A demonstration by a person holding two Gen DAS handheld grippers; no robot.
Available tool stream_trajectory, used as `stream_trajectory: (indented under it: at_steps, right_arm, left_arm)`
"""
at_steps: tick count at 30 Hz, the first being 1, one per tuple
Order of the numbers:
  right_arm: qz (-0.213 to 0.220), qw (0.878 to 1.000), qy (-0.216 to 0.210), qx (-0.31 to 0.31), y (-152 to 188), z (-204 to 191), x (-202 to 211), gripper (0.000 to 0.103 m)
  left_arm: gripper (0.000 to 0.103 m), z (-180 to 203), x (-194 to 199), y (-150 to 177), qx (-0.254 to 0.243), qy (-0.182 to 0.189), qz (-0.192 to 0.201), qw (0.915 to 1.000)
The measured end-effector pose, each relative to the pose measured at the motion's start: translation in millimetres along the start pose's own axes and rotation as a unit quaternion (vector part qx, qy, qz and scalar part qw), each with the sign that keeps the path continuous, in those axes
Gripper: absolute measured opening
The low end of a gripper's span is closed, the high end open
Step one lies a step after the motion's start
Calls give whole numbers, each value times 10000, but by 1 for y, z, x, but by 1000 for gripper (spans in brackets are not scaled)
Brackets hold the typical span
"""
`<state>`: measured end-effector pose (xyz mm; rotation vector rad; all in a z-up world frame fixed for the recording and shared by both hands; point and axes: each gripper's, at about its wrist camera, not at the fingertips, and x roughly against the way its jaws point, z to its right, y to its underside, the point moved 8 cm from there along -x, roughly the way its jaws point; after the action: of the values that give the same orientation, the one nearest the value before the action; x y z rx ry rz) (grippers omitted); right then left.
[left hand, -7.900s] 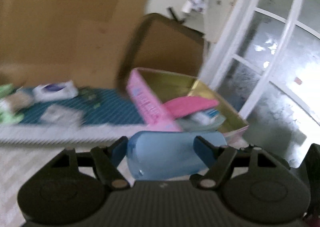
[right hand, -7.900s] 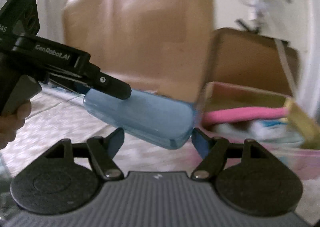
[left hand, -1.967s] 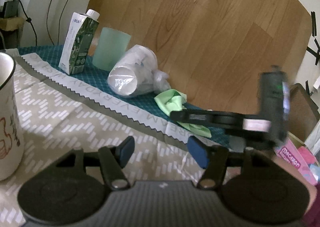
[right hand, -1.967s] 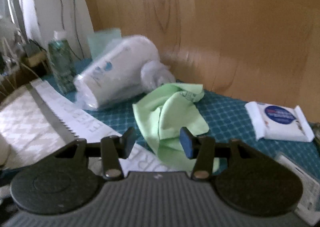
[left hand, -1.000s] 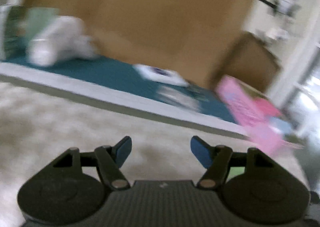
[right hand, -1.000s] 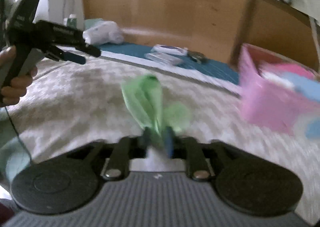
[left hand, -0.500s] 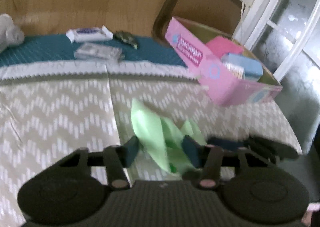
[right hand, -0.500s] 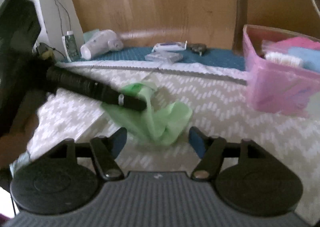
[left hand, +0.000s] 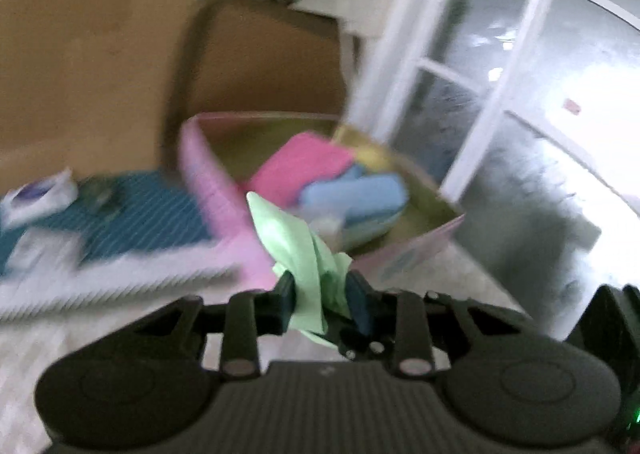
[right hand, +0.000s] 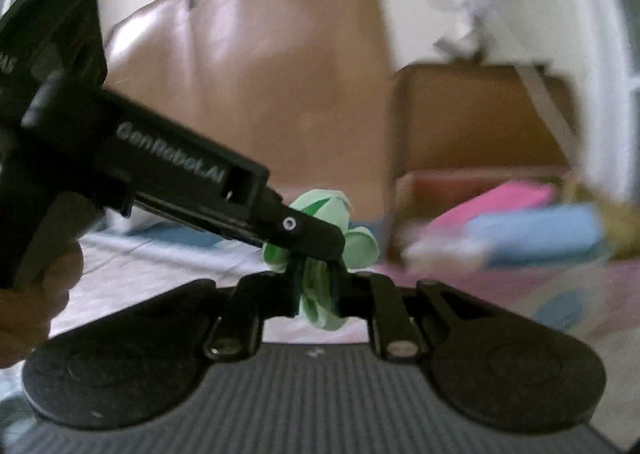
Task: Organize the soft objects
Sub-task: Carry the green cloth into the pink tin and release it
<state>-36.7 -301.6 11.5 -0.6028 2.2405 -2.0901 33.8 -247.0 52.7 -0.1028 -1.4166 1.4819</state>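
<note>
Now one green cloth (left hand: 298, 250), both jaws clenched on it, right closing; one pink box (left hand: 208, 177) beyond.

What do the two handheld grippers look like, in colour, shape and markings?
Each is black plastic. The left gripper and the right gripper have a ribbed grey top, two round discs, silver pivot pins and blue finger pads. From the right wrist view, the left one's side bears grey "GenRobot.AI" lettering. No sleeve shows.

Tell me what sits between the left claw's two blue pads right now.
The bunched green cloth fills the gap of the left claw, shut on it. Left wrist view shows this best, with the pink box just beyond.
</note>
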Motion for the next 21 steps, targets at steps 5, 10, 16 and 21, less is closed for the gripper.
stream_trajectory:
  at_steps: [5,10,16,21]
  right_arm:
    - [223,9965,798,-146,-20,74,2,18]
    - [-63,9893,1451,-119,-17,132,-8,22]
    - [-69,9737,2264,-253,-8,175,0,57]
    - [227,9752,2155,-453,-11,170,14,58]
  left_arm:
    - [29,34,-59,-30,-131,379,-50,9992]
    - [59,41,-112,-35,-68,9,-260,9996]
    - [81,34,-111,-33,-115,-405,-97,9991]
    - [81,29,-80,-33,-88,-489,141,9987]
